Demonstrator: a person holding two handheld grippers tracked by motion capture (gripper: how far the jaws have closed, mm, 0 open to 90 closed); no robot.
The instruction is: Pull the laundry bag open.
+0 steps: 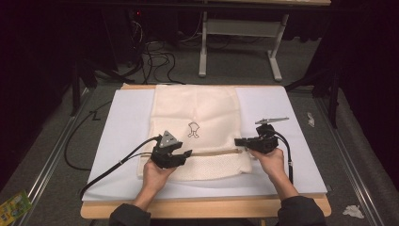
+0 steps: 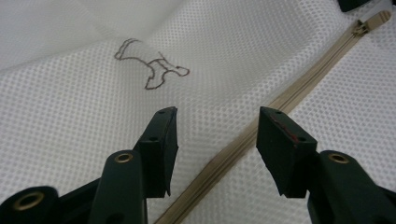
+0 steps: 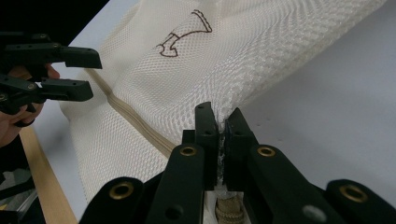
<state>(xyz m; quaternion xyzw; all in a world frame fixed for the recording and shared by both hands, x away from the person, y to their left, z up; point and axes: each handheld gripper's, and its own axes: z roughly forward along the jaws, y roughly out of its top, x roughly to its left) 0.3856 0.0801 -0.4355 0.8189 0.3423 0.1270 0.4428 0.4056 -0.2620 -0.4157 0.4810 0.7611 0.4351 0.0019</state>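
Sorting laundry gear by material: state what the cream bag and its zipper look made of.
Bag: apparently synthetic mesh, matte cream, judging by the fine grid of holes. Zipper: beige woven tape with fine teeth, probably plastic; the pull's material is unclear.

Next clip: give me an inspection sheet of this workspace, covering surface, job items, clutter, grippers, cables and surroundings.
Surface: white sheet over a wooden table.
Job's things: cream mesh laundry bag lying flat, with a beige zipper and a small outline print.
Clutter: nothing seen on the sheet.
Grippers: left gripper open above the zipper; right gripper shut on the mesh laundry bag's edge.
Cables: black cables trail from both grippers.
Surroundings: grey floor, white table frame, paper scraps.
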